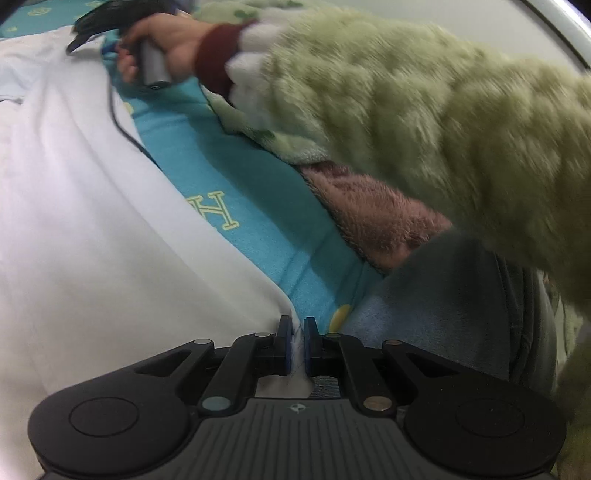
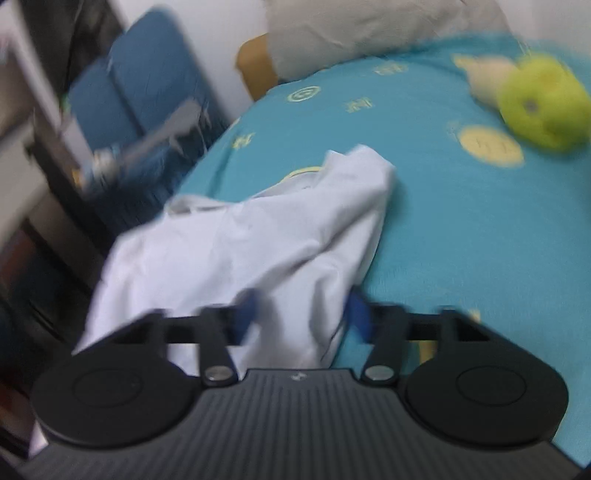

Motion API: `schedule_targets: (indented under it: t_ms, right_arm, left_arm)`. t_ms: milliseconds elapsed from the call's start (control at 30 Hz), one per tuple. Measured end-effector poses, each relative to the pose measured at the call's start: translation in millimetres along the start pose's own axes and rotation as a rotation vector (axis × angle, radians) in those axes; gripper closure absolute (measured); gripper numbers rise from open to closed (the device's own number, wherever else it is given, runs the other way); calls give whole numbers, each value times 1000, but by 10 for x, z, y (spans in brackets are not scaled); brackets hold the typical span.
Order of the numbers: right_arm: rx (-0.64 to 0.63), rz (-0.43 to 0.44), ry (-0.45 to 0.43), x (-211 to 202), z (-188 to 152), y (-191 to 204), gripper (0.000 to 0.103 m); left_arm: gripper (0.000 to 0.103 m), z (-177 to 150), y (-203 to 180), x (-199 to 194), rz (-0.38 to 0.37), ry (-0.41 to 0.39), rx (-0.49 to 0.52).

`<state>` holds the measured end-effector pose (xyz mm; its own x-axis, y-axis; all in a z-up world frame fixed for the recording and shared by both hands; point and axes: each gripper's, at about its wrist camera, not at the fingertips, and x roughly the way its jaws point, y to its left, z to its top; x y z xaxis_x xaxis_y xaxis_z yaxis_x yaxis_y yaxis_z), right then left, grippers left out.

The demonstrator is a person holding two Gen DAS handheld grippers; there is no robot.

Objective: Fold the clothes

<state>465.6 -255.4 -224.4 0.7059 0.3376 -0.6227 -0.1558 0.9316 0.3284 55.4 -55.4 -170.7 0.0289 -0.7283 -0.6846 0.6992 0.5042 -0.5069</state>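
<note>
Early in the fold, by the look of it. White garment point(image 1: 92, 221) on the teal bed sheet point(image 1: 240, 177), near the bed's edge, broad and fairly smooth in the left wrist view, rumpled and humped toward its far end in the right wrist view. No crisp crease, no layer laid squarely over another, no neat rectangle anywhere in sight.

Left gripper point(image 1: 297, 343) pressed together on the near edge of the white garment, a thin ridge of cloth pinched between the blue pads point(image 1: 283, 339), fabric drawn taut from there.

Right gripper point(image 2: 303, 314) spread in its own blurred view, blue pads standing apart on either side of a fold of the same garment; cloth between them, yet no clear squeeze on it. Seen from the left wrist view only as a dark blur at the garment's far side, carried by a hand point(image 1: 159, 48) out of a fuzzy green sleeve point(image 1: 406, 110). Firm hold there not confirmed.

Done so far, judging from this: garment laid out on the bed, one edge secured, second grasp point reached. Left to do: secure the second hold, lift and carry the edge across, lay it down, smooth it, then repeat for the remaining folds. Most of the work ahead. Green plush toy point(image 2: 543, 103) and pillow point(image 2: 369, 29) well apart from the garment, no obstacle to the fold.
</note>
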Motion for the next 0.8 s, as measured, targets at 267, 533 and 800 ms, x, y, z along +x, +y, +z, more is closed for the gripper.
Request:
schedule_targets:
  t_ms: [267, 533, 800]
  right_arm:
    - [-10, -52, 22, -199, 269, -42, 97]
    - [-107, -102, 0, -534, 690, -181, 97]
    - [-85, -151, -17, -638, 693, -791, 96]
  left_arm:
    - [97, 119, -228, -188, 30, -46, 30]
    - [98, 589, -645, -82, 41, -29, 62]
    - [96, 731, -725, 725, 52, -7, 63]
